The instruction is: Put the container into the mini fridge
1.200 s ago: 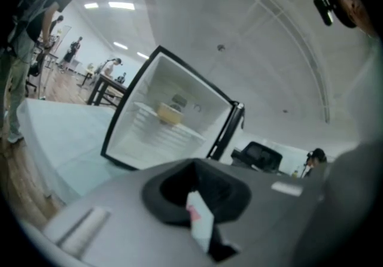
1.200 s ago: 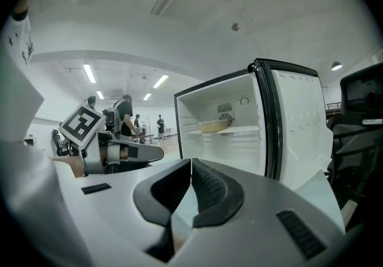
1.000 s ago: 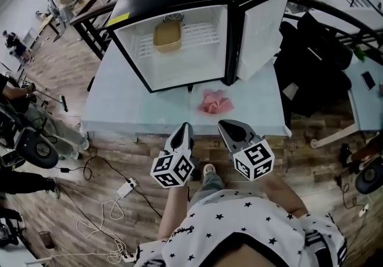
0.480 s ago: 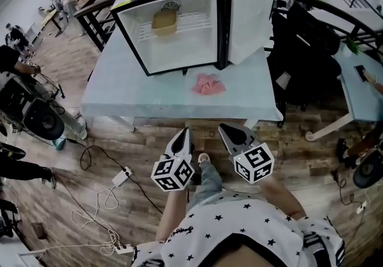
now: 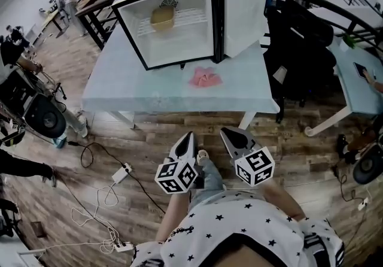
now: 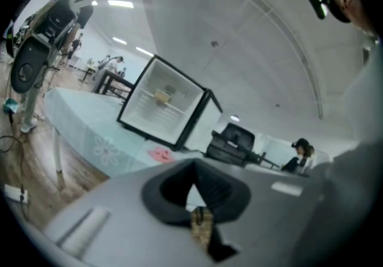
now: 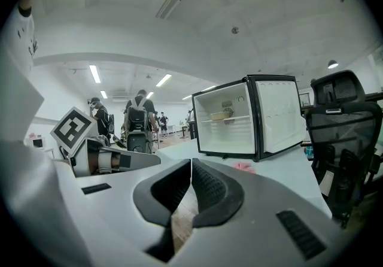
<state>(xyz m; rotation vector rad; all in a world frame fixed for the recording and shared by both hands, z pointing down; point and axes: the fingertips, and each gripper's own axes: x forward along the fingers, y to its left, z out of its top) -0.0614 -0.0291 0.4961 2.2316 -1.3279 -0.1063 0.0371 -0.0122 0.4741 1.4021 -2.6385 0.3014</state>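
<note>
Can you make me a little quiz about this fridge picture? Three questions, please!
1. Fill in: the cloth on the table is ____.
2. True or false: the fridge door is shut.
3. Where is the container? A) on the table B) inside the fridge C) on top of the fridge

Key: 1 pink; 2 false; 3 B.

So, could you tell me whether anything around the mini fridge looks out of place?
The door of the mini fridge stands wide open, with the container inside. A crumpled pink cloth lies loose on the table just in front of the fridge. Nothing looks spilled or damaged.
</note>
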